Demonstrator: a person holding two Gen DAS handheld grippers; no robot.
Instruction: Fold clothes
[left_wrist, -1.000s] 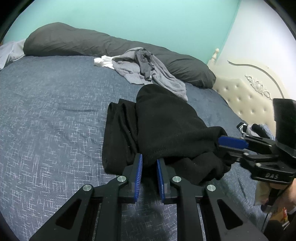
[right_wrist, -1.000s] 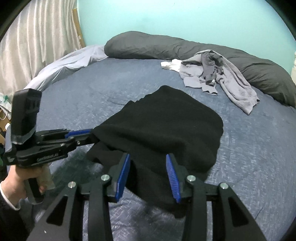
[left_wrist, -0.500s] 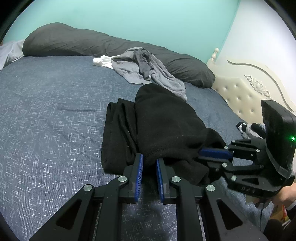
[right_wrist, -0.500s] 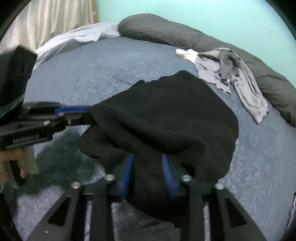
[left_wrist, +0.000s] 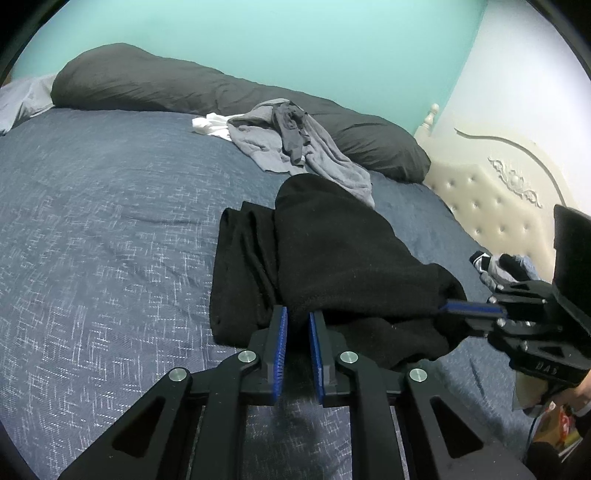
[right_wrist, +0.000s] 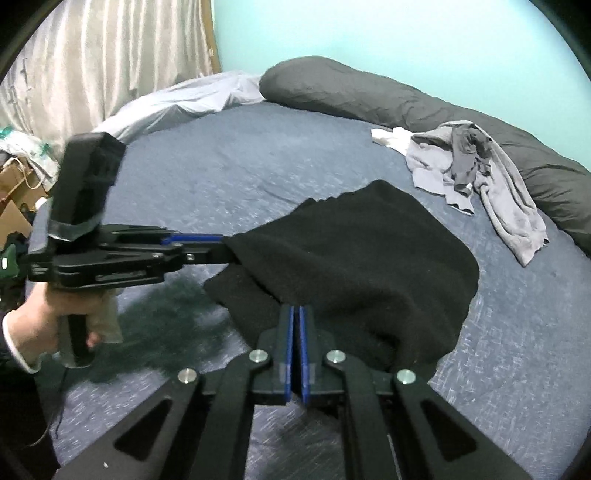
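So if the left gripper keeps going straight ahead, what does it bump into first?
The left gripper already has the black garment at its fingertips; further along that line lies the grey clothes pile, though depth is hard to judge.

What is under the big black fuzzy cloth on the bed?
Under the black fuzzy cloth lies a thinner black garment, peeking out on one side, on the blue bedspread. How far it reaches underneath is covered.

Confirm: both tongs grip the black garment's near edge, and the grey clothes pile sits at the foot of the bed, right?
Not quite. The grey pile lies against the dark pillow by the teal wall, as the left wrist view shows. The rest holds: left tongs and right tongs both grip the black garment.
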